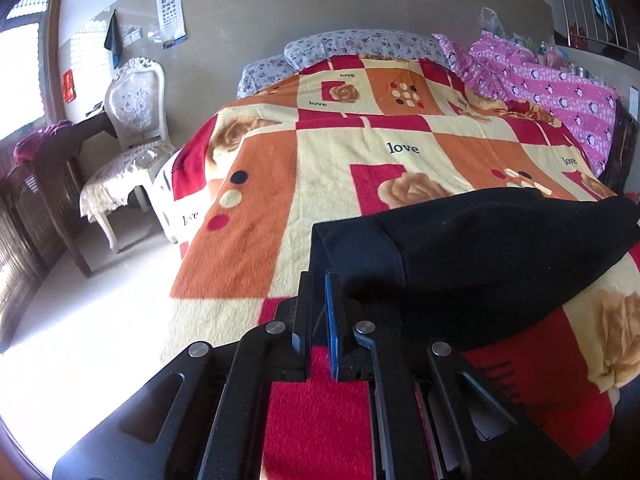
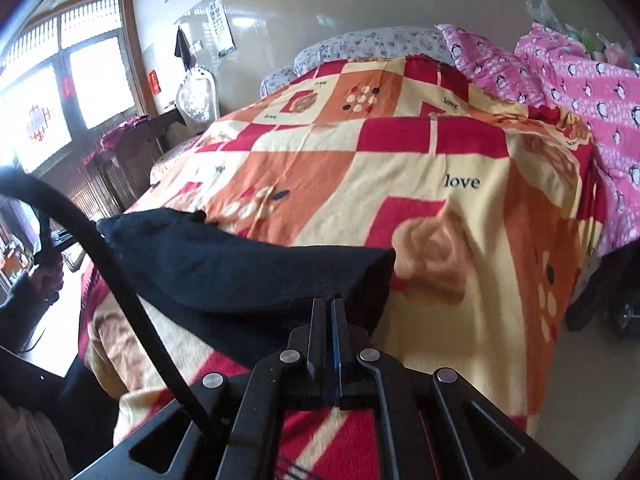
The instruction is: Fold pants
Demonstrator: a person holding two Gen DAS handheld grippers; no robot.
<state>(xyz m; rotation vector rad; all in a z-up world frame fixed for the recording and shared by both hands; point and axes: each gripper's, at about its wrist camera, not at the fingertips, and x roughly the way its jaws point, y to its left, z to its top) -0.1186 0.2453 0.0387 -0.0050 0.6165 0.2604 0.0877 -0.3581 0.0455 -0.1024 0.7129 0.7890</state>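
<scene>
Pants [image 1: 480, 248] stretch crosswise over the bed [image 1: 360, 140], left gripper [image 1: 318, 304] and right gripper [image 2: 330, 320] each clamped on one end.

Left wrist view: low and close over the foot end of the bed [image 1: 360, 140], by its left corner, facing along the blanket toward the pillows [image 1: 360, 42] and back wall. Right wrist view: same low nearness, toward the bed's right corner, facing likewise. Shared: blanket, pillows, pink quilt [image 2: 592, 88], white chair [image 1: 136, 104], black pants [image 1: 480, 248].
</scene>
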